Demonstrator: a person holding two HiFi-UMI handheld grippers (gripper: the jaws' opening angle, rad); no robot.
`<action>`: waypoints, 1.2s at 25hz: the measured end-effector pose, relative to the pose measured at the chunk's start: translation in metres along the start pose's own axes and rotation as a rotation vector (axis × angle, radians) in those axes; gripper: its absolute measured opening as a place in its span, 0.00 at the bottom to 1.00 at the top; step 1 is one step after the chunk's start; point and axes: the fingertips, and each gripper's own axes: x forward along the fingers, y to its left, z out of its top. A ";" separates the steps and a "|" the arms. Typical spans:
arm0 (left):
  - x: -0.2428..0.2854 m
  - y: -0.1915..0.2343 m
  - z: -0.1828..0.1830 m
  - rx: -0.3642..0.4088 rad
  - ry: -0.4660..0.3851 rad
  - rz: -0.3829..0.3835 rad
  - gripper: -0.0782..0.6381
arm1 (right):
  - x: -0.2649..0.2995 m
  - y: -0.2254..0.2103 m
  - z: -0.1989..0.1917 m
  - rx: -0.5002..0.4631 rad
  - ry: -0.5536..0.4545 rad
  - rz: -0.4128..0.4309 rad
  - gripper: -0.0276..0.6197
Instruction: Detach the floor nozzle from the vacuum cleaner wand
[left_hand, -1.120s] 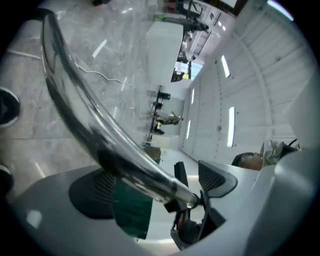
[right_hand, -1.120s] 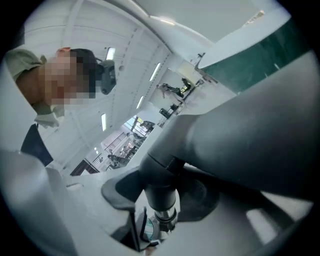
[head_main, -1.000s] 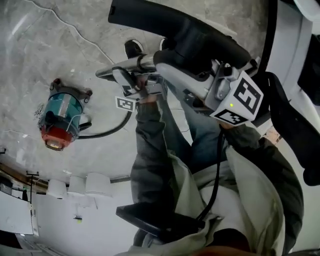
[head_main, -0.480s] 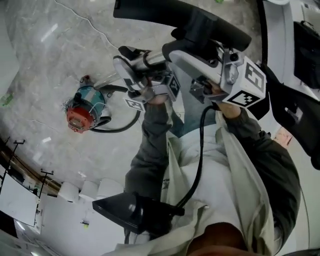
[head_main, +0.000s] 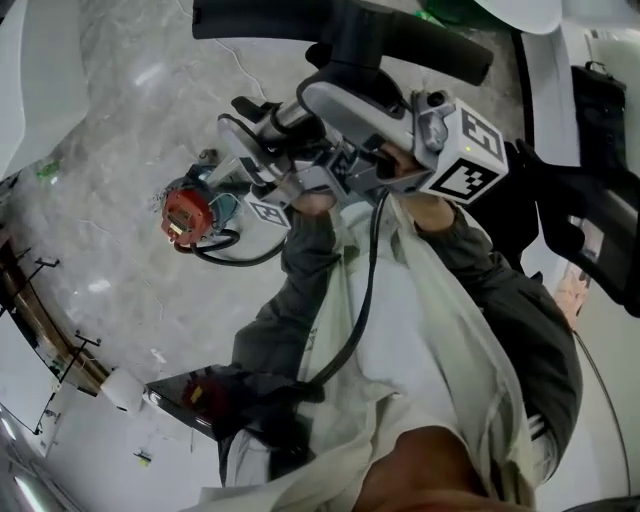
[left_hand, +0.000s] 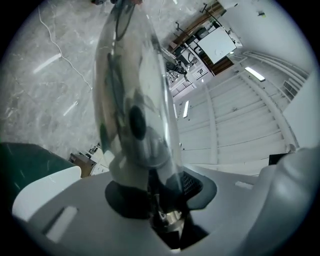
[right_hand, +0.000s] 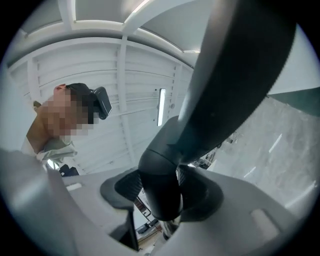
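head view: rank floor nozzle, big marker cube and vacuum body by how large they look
1. floor nozzle, spanning the top.
2. marker cube.
3. vacuum body, smallest.
The cube is close to the camera and the vacuum body far down on the floor, so their order may not reflect real size.

Tally: two claws, left claw (left_hand: 155, 197) and right claw (right_hand: 162, 192); one chrome wand (left_hand: 132, 100); one black floor nozzle (right_hand: 225, 75); one vacuum canister (head_main: 190, 212); one hose (head_main: 235, 258); one black cable (head_main: 365, 290).
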 end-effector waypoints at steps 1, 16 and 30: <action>0.000 -0.007 0.000 -0.005 0.002 0.001 0.30 | 0.006 0.009 -0.001 0.007 -0.009 0.027 0.36; 0.010 -0.022 -0.011 -0.104 -0.044 0.043 0.29 | 0.023 0.032 0.007 -0.206 0.164 0.121 0.31; 0.017 -0.017 -0.025 -0.233 -0.075 0.077 0.27 | 0.022 0.058 0.017 -0.246 0.248 0.413 0.32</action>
